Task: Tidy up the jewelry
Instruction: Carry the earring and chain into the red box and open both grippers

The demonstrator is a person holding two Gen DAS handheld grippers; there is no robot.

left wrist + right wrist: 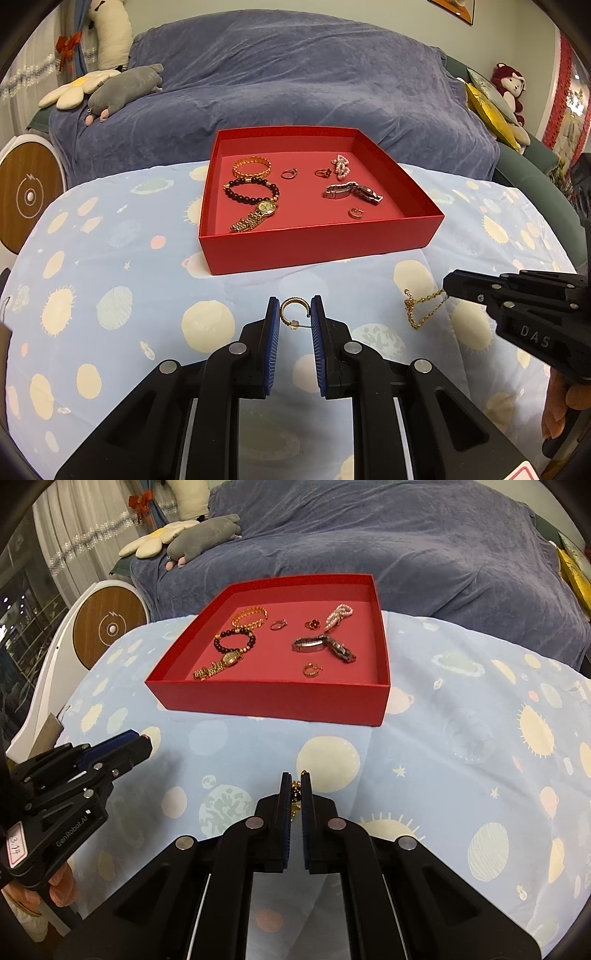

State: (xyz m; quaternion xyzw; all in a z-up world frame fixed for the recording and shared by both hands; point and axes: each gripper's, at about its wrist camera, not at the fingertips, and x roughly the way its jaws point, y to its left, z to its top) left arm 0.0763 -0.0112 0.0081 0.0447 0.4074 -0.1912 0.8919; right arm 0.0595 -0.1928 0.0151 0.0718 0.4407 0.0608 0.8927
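A red tray (314, 245) (266, 703) stands on the patterned cloth and holds several pieces: a gold bangle (252, 167), a dark bead bracelet (246, 189), a gold watch (256, 216), a silver watch (351, 192), rings and a pearl piece (341, 166). My left gripper (294, 314) is shut on a gold hoop earring (291, 312), held between its blue pads in front of the tray. My right gripper (294, 786) is shut on a gold chain (424, 306), which hangs from its tip just above the cloth, right of the left gripper.
A blue-covered sofa (295, 81) with plush toys (122, 88) lies behind the table. A round white and wood device (110, 627) stands at the left. The cloth (110, 295) covers the table around the tray.
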